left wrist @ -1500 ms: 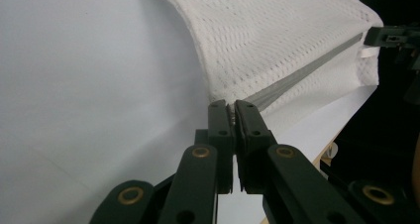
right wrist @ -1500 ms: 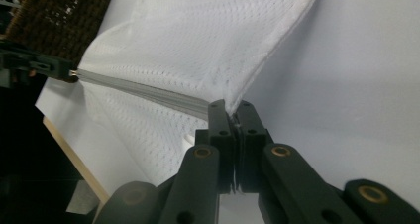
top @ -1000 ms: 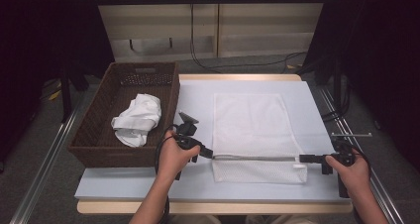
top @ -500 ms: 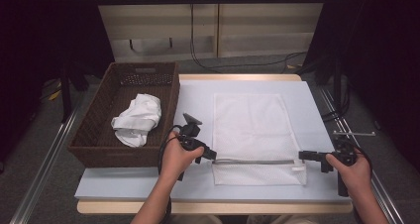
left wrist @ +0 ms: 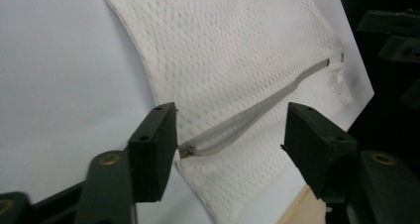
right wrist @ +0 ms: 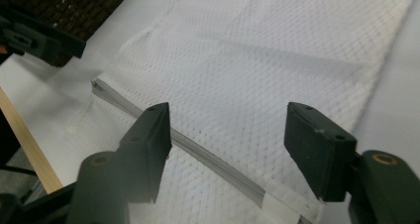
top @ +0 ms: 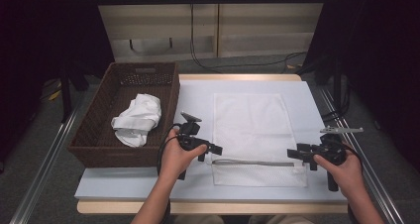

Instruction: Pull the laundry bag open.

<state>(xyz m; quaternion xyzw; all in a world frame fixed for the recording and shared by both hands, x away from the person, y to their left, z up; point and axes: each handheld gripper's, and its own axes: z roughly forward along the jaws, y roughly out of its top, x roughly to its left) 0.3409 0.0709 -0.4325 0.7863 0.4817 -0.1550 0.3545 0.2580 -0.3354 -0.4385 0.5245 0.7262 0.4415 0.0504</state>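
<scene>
Both claws gape empty over mesh bag (top: 252, 135); basket (top: 94, 144) holds white cloth (top: 138, 119).

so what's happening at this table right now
A person holds a tool in each hand over a white mesh laundry bag lying flat on the table. The left tool and right tool sit at opposite ends of its grey zipper, jaws just opened, gripping nothing. A white cloth lies in the wicker basket.
</scene>
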